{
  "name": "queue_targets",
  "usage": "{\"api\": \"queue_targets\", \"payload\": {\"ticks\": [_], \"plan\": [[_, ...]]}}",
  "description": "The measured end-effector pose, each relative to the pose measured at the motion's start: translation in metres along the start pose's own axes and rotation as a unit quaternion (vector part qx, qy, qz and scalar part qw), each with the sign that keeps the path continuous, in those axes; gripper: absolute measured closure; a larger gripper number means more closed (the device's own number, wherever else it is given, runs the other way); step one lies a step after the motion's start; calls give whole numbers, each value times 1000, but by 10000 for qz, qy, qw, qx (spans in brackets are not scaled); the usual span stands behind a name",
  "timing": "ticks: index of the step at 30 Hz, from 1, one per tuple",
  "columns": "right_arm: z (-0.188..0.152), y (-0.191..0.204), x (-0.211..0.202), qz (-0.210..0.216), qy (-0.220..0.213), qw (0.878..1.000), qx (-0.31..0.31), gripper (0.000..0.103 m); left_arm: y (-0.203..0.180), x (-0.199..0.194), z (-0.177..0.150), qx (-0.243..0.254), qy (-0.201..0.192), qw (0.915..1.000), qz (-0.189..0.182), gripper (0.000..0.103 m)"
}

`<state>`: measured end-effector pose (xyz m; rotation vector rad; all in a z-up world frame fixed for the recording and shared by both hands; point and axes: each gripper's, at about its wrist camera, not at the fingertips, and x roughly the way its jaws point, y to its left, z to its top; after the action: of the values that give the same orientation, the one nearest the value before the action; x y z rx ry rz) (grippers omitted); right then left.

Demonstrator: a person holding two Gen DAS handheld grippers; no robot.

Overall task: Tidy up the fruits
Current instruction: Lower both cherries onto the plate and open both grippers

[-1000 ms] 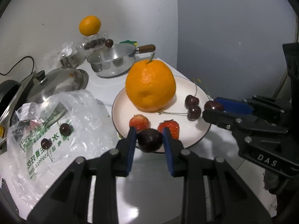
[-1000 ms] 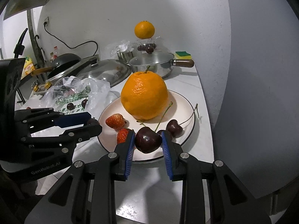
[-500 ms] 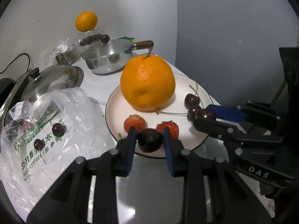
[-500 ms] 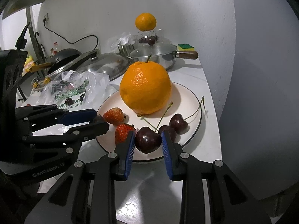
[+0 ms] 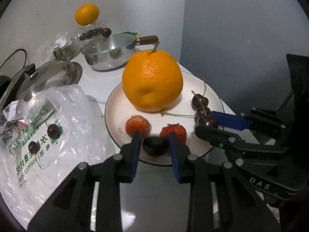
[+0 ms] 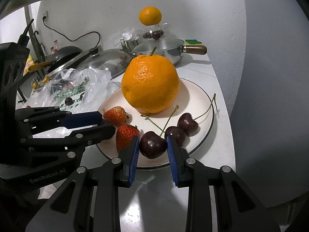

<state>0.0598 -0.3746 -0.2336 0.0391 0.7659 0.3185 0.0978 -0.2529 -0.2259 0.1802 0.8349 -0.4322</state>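
Left tool (image 5: 154, 145) fingers apart, blurred dark cherry (image 5: 155, 148) between pads over near rim of plate (image 5: 114, 106); contact unclear. Right tool (image 6: 153, 147) clamped on stemmed cherry (image 6: 153, 147) at plate's near edge. Ahead of both: large orange (image 6: 150, 84), two strawberries, two more cherries. Plastic bag (image 5: 50, 127) on table left of left tool.

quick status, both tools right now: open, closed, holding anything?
Left tool: opened slightly, a blurred dark cherry sits loose between its fingers over the plate.
Right tool: closed on a cherry.
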Motion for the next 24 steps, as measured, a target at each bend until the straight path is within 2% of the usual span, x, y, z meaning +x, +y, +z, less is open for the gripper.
{"api": "queue_targets", "payload": {"ticks": [3, 5, 12, 13, 15, 16, 22, 24], "plan": [[1, 0, 2, -19, 19, 10000, 11, 72, 0, -1, 1, 15, -22, 10000, -33, 72], [1, -1, 3, -43, 35, 10000, 24, 72, 0, -1, 0, 13, -28, 10000, -30, 68], [1, 2, 2, -97, 57, 9999, 10, 72, 4, -9, 0, -27, -140, 9999, -38, 66], [1, 1, 2, -94, 56, 9999, 0, 72, 4, -10, 0, -34, -149, 9999, -38, 64], [1, 3, 2, -95, 70, 9999, -15, 72, 6, -13, -1, -66, -190, 9998, -30, 51], [1, 5, 2, -107, 78, 9999, -30, 72, 8, -15, -1, -92, -226, 9997, -22, 50], [2, 12, -1, -187, 75, 9998, -62, 72, 13, -27, -3, -163, -327, 9993, 19, 50], [2, 13, -1, -205, 74, 9997, -54, 69, 15, -29, -5, -177, -340, 9993, 27, 50]]}}
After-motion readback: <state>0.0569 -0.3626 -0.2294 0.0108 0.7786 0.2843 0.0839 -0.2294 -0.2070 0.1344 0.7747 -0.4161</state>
